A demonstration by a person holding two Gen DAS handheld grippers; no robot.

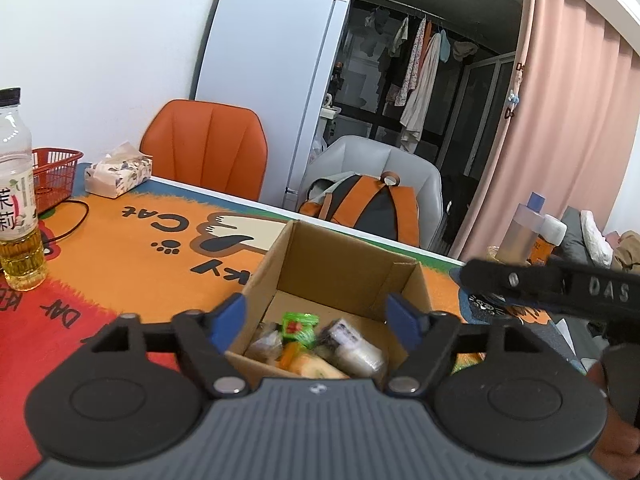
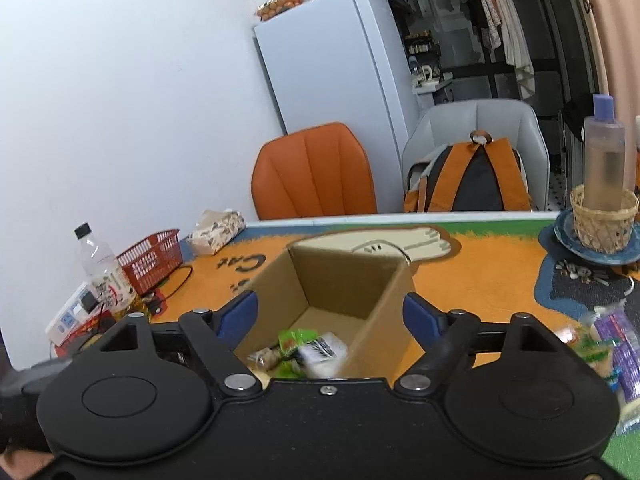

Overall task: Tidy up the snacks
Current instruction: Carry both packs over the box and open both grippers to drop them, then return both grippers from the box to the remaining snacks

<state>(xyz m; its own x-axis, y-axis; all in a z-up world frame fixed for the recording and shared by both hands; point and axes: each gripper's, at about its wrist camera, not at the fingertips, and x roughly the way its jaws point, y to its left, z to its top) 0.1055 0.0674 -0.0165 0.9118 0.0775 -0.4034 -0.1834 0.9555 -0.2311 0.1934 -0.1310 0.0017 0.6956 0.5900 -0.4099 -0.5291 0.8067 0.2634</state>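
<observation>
Hovering over cardboard box, left gripper spread, empty; snacks inside | right gripper spread, empty; loose packets on bench: light, crinkly, grip mid-body.

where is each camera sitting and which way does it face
Left wrist: on the left gripper, facing over the open cardboard box toward the chairs; the right gripper's black finger crosses at the right edge.
Right wrist: on the right gripper, facing over the same box toward the fridge; a bit of hand shows bottom left.
Shared: box with snacks, orange chair, backpack, red basket, both grippers open.
</observation>
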